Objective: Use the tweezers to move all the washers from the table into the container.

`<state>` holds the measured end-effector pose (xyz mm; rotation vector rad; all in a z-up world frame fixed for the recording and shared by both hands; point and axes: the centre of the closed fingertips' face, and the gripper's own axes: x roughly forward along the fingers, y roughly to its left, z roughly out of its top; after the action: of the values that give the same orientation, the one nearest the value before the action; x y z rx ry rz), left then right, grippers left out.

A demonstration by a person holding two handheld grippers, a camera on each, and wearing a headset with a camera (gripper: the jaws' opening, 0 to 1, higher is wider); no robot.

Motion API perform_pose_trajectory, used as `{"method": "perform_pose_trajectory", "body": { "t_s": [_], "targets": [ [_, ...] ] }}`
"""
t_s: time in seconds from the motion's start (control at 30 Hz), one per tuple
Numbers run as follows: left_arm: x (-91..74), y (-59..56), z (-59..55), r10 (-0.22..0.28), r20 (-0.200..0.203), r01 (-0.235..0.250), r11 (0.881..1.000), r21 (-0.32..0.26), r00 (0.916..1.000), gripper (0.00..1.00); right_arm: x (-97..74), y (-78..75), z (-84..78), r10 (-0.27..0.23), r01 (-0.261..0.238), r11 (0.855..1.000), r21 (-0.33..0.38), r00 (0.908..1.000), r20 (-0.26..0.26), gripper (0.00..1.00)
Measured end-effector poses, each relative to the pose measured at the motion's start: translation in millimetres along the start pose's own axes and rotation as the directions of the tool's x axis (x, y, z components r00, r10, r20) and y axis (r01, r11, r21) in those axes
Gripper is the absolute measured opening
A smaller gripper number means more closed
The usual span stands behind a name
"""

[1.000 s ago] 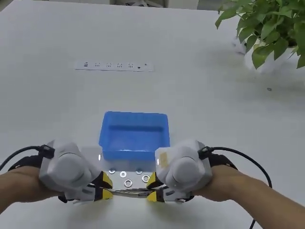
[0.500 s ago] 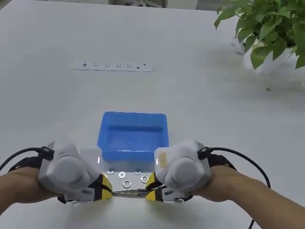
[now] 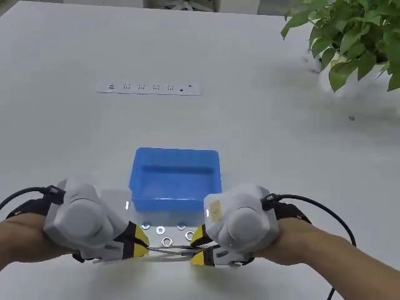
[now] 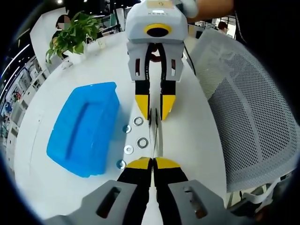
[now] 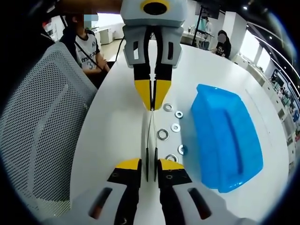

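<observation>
Left gripper (image 3: 139,245), right gripper (image 3: 199,247): fingers clamped on thin, springy tweezers (image 3: 169,251), lower centre. Washers (image 3: 167,240) likely light, flat, slick; pinch one across its rim.

The bare left forearm (image 3: 19,240) and right forearm (image 3: 337,259) reach in low, the white, yellow-tipped left gripper (image 3: 141,246) facing the matching right gripper (image 3: 197,249) tip to tip. Left jaws pinch the joined end of the thin steel tweezers (image 3: 169,251); right jaws press its two arms

Container (image 3: 175,152): blue, rectangular, upright. Washers (image 3: 167,240): five, silver, flat, at its 6 o'clock. Tweezers (image 3: 170,251): slim, metal, horizontal, 6 o'clock of washers.
</observation>
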<state>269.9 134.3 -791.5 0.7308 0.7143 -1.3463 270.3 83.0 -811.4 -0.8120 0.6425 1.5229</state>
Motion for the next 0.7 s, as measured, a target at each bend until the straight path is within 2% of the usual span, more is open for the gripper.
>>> {"method": "perform_pose_trajectory", "body": {
  "t_s": [0.4, 0.7],
  "targets": [
    [-14.6, -0.3, 18.9, 0.001, 0.021, -0.002, 1.0, 0.028, 0.9998, 0.05, 2.5, -0.2, 6.0, -0.005, 0.005, 1.0, -0.017, 0.9999, 0.014, 0.15],
    [-27.9, -2.0, 42.0, -0.002, 0.074, -0.002, 0.999, 0.051, 0.9972, 0.05, -2.4, -0.9, 9.3, -0.017, 0.018, 1.0, -0.012, 0.9992, 0.037, 0.11]
  ]
}}
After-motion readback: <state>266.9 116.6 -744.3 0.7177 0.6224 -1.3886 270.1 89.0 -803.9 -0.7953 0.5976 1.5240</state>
